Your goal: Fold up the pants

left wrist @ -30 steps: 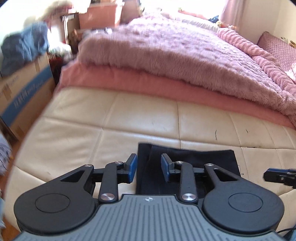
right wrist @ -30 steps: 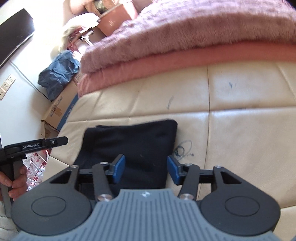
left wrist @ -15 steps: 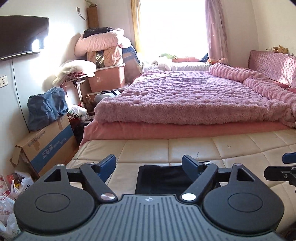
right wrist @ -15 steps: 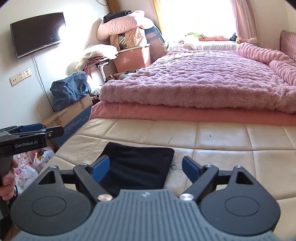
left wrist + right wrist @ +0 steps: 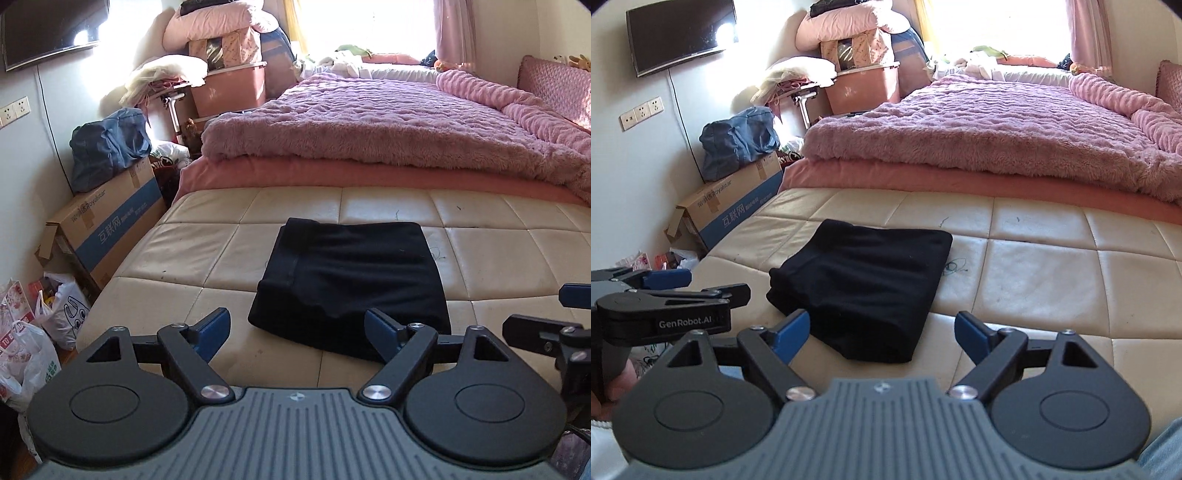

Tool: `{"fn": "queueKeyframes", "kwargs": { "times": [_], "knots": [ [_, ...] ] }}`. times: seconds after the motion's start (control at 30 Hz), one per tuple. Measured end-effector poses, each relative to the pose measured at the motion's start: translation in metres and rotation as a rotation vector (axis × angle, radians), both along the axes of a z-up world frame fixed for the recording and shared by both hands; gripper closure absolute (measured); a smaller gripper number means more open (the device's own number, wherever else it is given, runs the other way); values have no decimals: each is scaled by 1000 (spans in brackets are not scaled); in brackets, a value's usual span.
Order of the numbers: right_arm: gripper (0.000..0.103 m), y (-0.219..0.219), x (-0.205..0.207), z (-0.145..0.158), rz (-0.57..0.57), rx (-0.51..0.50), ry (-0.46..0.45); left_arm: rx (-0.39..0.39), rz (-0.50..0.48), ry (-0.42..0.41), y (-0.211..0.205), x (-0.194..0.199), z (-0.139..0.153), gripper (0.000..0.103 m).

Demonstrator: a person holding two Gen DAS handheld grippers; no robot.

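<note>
Both claws, left claw (image 5: pixel 297 334) and right claw (image 5: pixel 881 336), gape empty just short of the folded pants (image 5: pixel 351 280).

My view: pants (image 5: pixel 351 280) plain black on cream quilted mattress (image 5: pixel 480 258). Fuzzy mauve-pink blanket (image 5: pixel 369 125) at 12 o'clock, salmon sheet (image 5: pixel 332 173) beneath. Brown box (image 5: pixel 110 221) with blue band at 10 o'clock. My gripper pads (image 5: pixel 210 328) blue.

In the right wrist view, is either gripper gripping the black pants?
No: the folded pants lie free on the cream mattress, with the right gripper and left gripper both open and clear of them.
</note>
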State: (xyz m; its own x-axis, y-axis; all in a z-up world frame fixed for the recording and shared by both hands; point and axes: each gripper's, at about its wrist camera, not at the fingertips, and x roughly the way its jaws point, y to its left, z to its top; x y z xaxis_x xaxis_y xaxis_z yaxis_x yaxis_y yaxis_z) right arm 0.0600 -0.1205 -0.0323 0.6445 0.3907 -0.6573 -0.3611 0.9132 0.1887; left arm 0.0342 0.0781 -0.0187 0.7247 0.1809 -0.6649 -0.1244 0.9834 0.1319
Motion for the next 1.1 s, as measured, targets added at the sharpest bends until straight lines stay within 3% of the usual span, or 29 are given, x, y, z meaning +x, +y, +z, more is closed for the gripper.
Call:
{"fn": "queueKeyframes", "kwargs": {
  "times": [0.3, 0.5, 1.1],
  "knots": [
    [21, 16, -7, -13, 60, -42, 53, -7, 0, 69, -4, -11, -9, 7],
    [21, 18, -6, -19, 54, -62, 93, -20, -11, 71, -5, -13, -9, 7],
    [21, 18, -4, -20, 51, -69, 105, -20, -16, 77, -7, -11, -10, 7]
  ]
}}
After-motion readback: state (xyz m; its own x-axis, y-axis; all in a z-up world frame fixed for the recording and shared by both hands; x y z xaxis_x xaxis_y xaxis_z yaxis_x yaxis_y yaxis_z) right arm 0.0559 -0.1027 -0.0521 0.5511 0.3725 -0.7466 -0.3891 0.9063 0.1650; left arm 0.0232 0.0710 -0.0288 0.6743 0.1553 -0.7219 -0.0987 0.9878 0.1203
